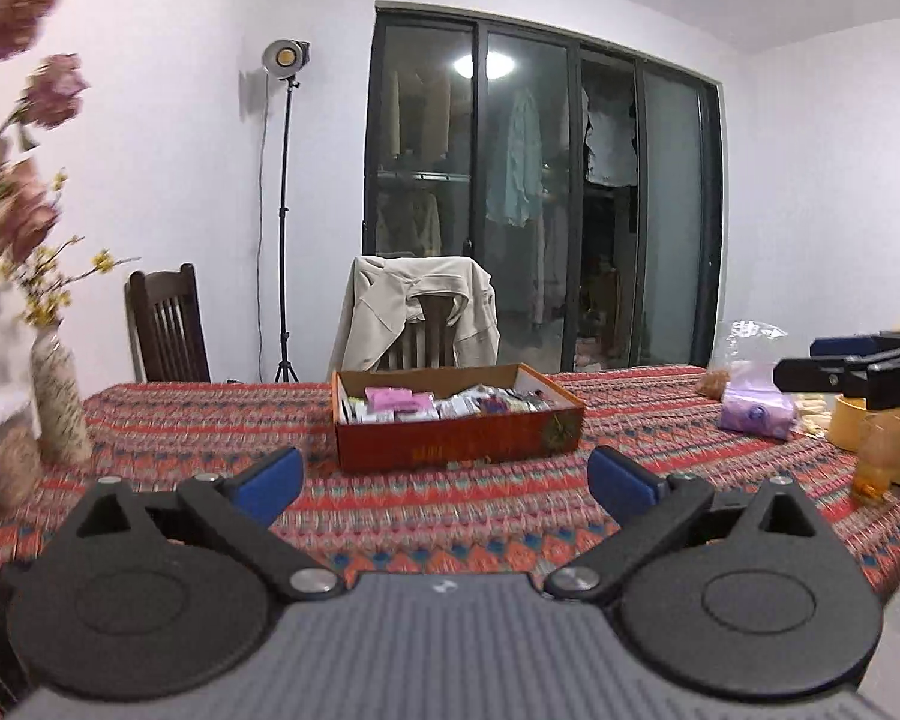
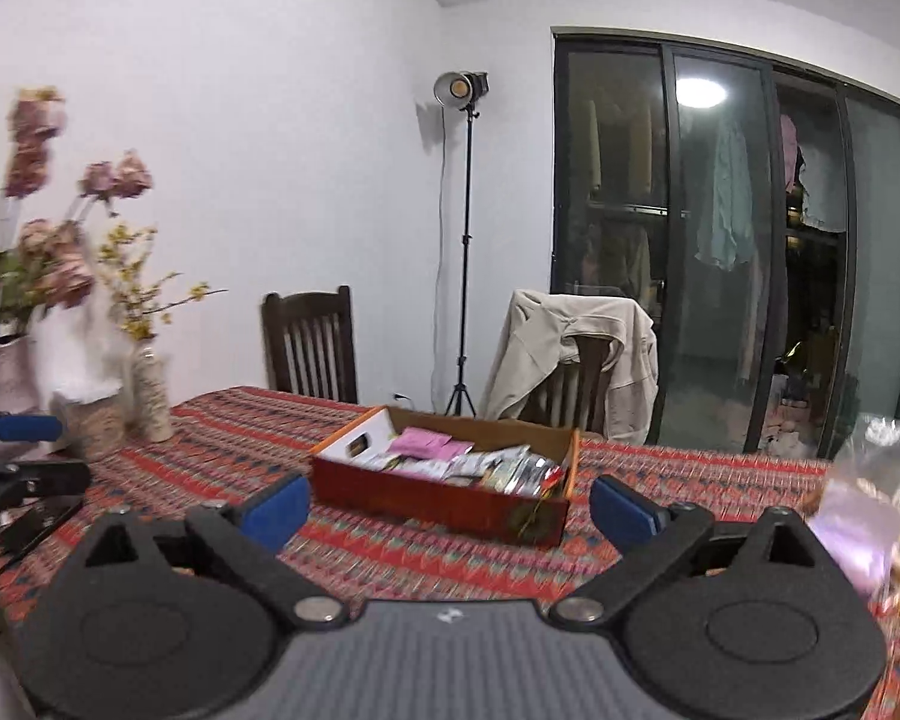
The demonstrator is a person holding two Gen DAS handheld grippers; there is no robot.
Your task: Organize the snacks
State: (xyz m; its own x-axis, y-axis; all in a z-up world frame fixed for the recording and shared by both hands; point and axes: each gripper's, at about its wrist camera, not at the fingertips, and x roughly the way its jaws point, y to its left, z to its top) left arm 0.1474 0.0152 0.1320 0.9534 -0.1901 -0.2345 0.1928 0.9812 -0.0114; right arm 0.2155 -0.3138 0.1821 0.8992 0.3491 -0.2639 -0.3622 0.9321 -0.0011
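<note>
A shallow red cardboard box point(image 1: 459, 444) full of small snack packets point(image 1: 402, 403) stands in the middle of the patterned tablecloth. My left gripper point(image 1: 447, 483) hovers in front of it, open, blue pads wide apart with nothing between them. In the right wrist view the same box point(image 2: 444, 498) lies just ahead, and my right gripper point(image 2: 447, 510) is open and empty too. A clear bag of purple-wrapped snacks point(image 1: 756, 408) lies at the table's right side. The right gripper's black fingers point(image 1: 858, 375) show at the right edge of the left wrist view.
Vases of dried flowers point(image 2: 150, 396) stand at the table's left end. A yellow container point(image 1: 858, 429) and a small bottle sit at the right. Two dark wooden chairs point(image 2: 312, 342) stand behind the table, one draped with a beige jacket point(image 1: 420, 312). A light stand point(image 1: 283, 210) is by the wall.
</note>
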